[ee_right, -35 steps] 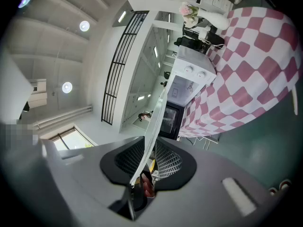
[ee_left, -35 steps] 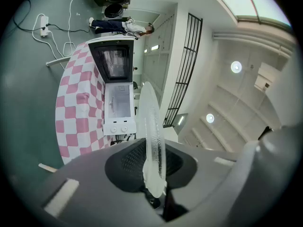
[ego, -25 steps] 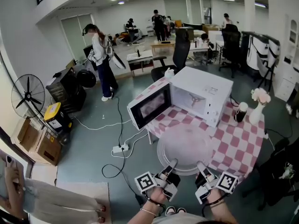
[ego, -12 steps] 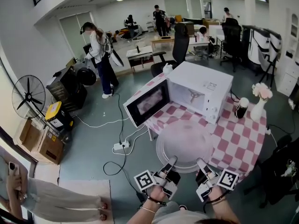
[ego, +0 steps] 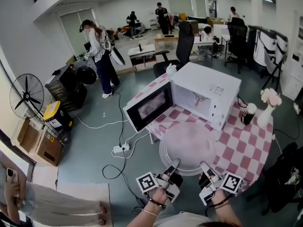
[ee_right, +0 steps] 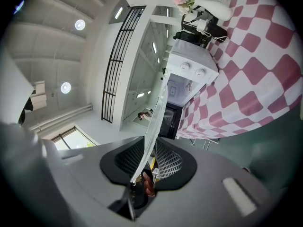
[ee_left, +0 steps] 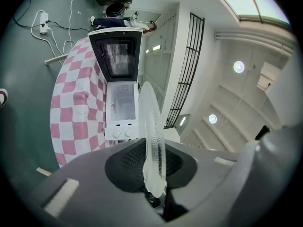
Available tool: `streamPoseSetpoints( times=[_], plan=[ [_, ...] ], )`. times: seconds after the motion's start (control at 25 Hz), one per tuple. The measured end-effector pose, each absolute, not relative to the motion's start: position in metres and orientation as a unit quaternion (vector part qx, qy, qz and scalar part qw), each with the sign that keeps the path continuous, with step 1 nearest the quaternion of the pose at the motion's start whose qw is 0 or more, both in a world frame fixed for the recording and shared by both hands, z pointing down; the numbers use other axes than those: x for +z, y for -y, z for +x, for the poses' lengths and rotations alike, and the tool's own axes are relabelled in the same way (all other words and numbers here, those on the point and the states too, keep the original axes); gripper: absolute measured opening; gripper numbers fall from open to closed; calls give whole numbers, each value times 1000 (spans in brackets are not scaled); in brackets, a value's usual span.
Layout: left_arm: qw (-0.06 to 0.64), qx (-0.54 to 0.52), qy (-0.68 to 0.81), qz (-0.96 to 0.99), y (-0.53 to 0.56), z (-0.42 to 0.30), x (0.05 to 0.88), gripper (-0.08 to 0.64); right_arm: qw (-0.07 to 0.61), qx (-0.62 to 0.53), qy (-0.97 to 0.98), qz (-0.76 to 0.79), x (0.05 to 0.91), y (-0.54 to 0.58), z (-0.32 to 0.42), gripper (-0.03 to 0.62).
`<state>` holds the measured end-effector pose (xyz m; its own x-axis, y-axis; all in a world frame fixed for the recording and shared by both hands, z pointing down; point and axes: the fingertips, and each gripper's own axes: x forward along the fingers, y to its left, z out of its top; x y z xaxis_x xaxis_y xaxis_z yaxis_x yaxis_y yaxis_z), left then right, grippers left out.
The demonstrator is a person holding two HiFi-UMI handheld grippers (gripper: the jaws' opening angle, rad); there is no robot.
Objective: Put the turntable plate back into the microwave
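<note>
Head view: held level above the desk's (ego: 248, 148) near edge, facing the open microwave (ego: 208, 93), turntable plate (ego: 189, 143), slightly nearer it than a second ago.
Left gripper view: rim clamped between left gripper (ee_left: 154, 176) jaws.
Right gripper view: rim likewise pinched in right gripper (ee_right: 144, 167) jaws.

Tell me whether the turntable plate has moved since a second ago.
Yes, slightly. In the head view the turntable plate has edged forward toward the open microwave: its far rim now lies closer to the microwave's front.
</note>
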<state>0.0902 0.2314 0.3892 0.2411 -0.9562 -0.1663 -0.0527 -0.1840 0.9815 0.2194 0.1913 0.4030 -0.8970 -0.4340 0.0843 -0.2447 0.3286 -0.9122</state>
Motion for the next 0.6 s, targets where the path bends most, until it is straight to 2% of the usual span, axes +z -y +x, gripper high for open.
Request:
streamPoseSetpoints(
  times=[0.6],
  plan=[
    [544, -392, 364, 646, -86, -21, 395, 37, 126, -541, -787, -269, 408, -71, 110, 81]
  ],
)
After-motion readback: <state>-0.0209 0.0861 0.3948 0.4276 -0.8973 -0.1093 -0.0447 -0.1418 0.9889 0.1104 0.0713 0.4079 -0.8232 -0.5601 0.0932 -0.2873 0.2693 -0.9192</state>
